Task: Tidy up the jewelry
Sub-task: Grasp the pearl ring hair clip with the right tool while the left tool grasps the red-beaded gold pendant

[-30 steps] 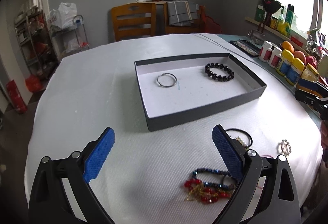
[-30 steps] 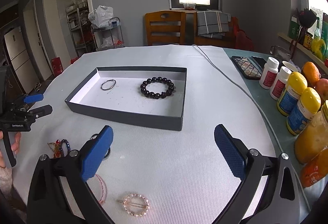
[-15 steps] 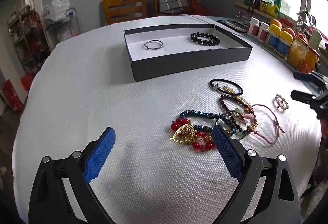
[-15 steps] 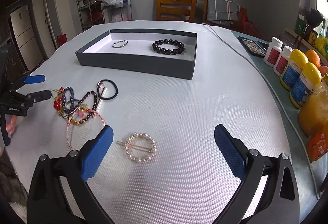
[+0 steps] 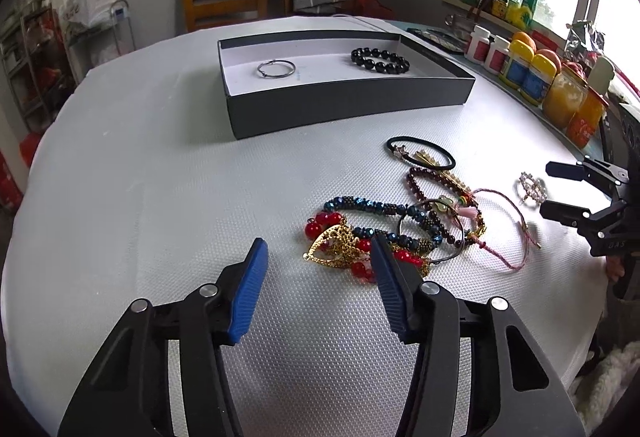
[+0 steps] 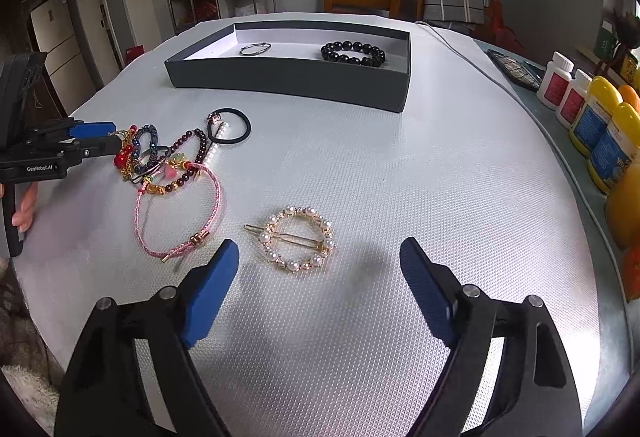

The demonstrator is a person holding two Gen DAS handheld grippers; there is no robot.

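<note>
Jewelry in a tangled heap [image 5: 404,225] on the white tabletop [image 5: 160,197], near side, just ahead of the left tool [image 5: 318,257]. Left tool parted, holding nothing, right pad at the heap's edge beside the red beads and gold pendant [image 5: 334,247]. Right tool [image 6: 318,265] wide apart, empty, hovering just short of one pearl hair clip [image 6: 298,239]. Far side: one dark box [image 5: 344,105], holding one silver ring [image 5: 276,69] at left and one black bead bracelet [image 5: 380,60] at right. Between heap and box, one black hair tie [image 5: 420,153]. One pink cord bracelet [image 6: 180,213] at the heap's right. Likely risk: strands interlocked, so lifting one piece could drag several along or snag. Flat clip may slip from the pads.
</note>
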